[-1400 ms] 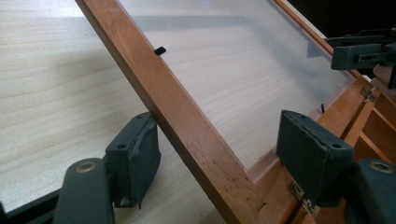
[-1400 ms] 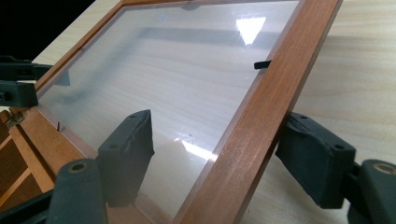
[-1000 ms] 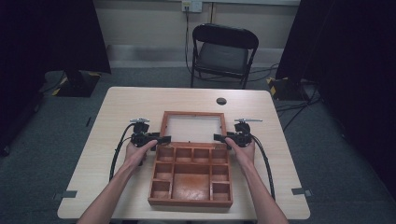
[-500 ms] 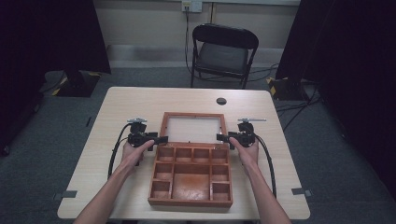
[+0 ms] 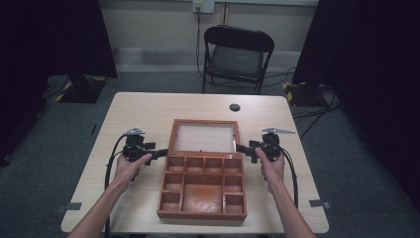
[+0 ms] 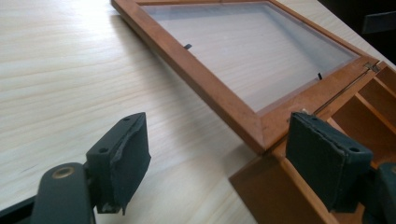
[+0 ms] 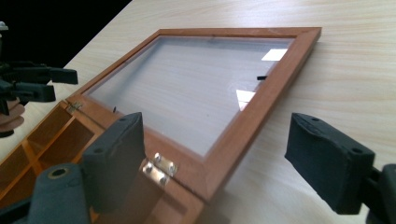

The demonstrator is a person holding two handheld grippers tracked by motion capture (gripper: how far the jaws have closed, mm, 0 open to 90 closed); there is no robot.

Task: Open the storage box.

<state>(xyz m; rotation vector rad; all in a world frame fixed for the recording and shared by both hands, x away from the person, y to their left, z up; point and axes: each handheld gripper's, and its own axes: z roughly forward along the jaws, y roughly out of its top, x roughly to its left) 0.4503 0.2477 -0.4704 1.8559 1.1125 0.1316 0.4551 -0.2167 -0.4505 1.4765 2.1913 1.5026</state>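
A wooden compartment box lies open on the table, its glass-paned lid folded back flat on the tabletop. My left gripper is open just off the box's left side near the hinge corner; the lid corner sits between its jaws without touching. My right gripper is open at the box's right hinge corner, apart from the wood. In the right gripper view the lid and a brass hinge lie between its spread jaws. The box compartments look empty.
A light wooden table carries the box, with a small dark disc near its far edge. A black folding chair stands behind the table. Black cables trail from both grippers along the forearms.
The lid lies flat as before. Both grippers have drawn outward from the box's hinge corners, the left to the left and the right to the right.
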